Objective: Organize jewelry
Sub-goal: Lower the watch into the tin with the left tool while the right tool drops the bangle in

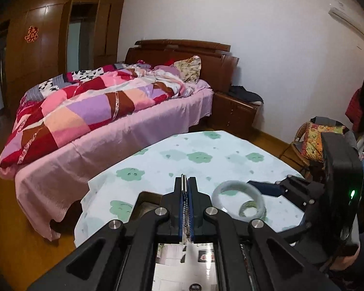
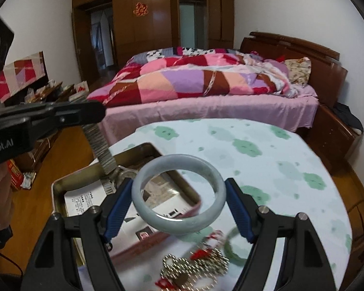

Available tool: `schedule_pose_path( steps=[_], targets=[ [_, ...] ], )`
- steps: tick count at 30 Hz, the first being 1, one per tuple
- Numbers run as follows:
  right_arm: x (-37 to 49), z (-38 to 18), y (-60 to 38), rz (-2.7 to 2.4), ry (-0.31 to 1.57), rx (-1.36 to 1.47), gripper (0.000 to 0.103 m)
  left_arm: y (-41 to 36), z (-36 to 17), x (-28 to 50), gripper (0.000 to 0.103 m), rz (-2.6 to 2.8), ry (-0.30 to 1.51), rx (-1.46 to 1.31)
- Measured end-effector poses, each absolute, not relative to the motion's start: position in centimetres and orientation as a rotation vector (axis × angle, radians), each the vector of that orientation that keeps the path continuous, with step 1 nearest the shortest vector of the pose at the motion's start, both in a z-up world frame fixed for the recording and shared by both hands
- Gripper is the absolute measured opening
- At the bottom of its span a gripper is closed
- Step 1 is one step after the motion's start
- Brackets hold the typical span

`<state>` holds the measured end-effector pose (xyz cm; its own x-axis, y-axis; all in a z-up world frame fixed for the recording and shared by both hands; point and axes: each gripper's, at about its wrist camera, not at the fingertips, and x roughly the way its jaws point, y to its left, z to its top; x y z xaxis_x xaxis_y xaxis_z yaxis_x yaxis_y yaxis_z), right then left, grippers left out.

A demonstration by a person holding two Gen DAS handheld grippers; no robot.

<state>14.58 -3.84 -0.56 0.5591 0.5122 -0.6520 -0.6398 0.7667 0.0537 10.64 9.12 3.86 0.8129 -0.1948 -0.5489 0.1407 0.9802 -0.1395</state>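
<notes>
Mid-task view of the sorting of jewelry into a tin.

Left tongs (image 1: 186,189): pressing shut on a silver chain (image 2: 102,145), its links showing between the blue pads in the left wrist view; in the right wrist view, hanging from the tongs down toward the far corner of the open metal tin (image 2: 60,186). Whether its lower end is already resting inside the tin: not clear, the end being hidden behind the right tongs.

Right tongs (image 2: 178,197): holding a pale grey-green jade bangle (image 2: 178,194) between widely spread blue pads, each pad bearing on one outer side of the ring. Carrying it above the near edge of the tin and the flower-printed cloth of the desk (image 2: 279,169), clear of both.

Still waiting on the desk, just beside the tin on the near side: a heap of gold bead chain (image 2: 194,269), red ornaments (image 2: 201,252) mixed into it, and a smaller dark green ring (image 2: 233,249), all blurred. Inside the tin: printed paper (image 2: 82,201) visible, no jewelry clearly lying there.

Judged progress: early to middle stage, with two pieces in transit, apparently none settled, and at least three more remaining for pickup.
</notes>
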Motion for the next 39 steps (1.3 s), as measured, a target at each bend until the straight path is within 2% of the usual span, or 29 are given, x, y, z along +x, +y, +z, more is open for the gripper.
schedule_pose_path(
  steps=[13, 19, 22, 23, 24, 25, 26, 27, 37, 39],
  targets=[
    [15.2, -4.9, -0.8, 0.701, 0.797, -0.287, 0.078, 10.4, 0.5, 13.3, 0.002, -0.155, 0.663, -0.100],
    [14.5, -5.0, -0.6, 0.713, 0.790, -0.323, 0.079, 10.6, -1.3, 14.4, 0.003, -0.109, 0.712, -0.082],
    [14.1, -4.7, -0.9, 0.713, 0.773, -0.313, 0.083, 10.9, -1.8, 14.6, 0.006, -0.101, 0.736, -0.092],
    [14.0, -4.5, -1.0, 0.712, 0.769, -0.304, 0.085, 10.9, -1.8, 14.5, 0.013, -0.097, 0.740, -0.092],
    [14.0, -4.3, -1.3, 0.711, 0.765, -0.293, 0.087, 10.8, -1.7, 14.3, 0.030, -0.096, 0.735, -0.090],
    [14.0, -4.1, -1.5, 0.707, 0.762, -0.286, 0.087, 10.8, -1.5, 14.0, 0.042, -0.089, 0.726, -0.089],
    [13.8, -3.8, -1.9, 0.704, 0.759, -0.280, 0.087, 10.8, -1.2, 13.6, 0.065, -0.071, 0.710, -0.090],
    [13.9, -3.7, -2.2, 0.704, 0.756, -0.275, 0.087, 10.8, -0.8, 13.2, 0.075, -0.066, 0.686, -0.092],
    [12.6, -3.0, -12.3, 0.556, 0.772, -0.170, 0.087, 8.3, 0.3, 8.3, 0.076, -0.040, 0.624, -0.068],
    [12.3, -3.5, -13.8, 0.525, 0.794, -0.147, 0.082, 7.3, 0.3, 7.3, 0.076, -0.050, 0.616, -0.074]
  ],
)
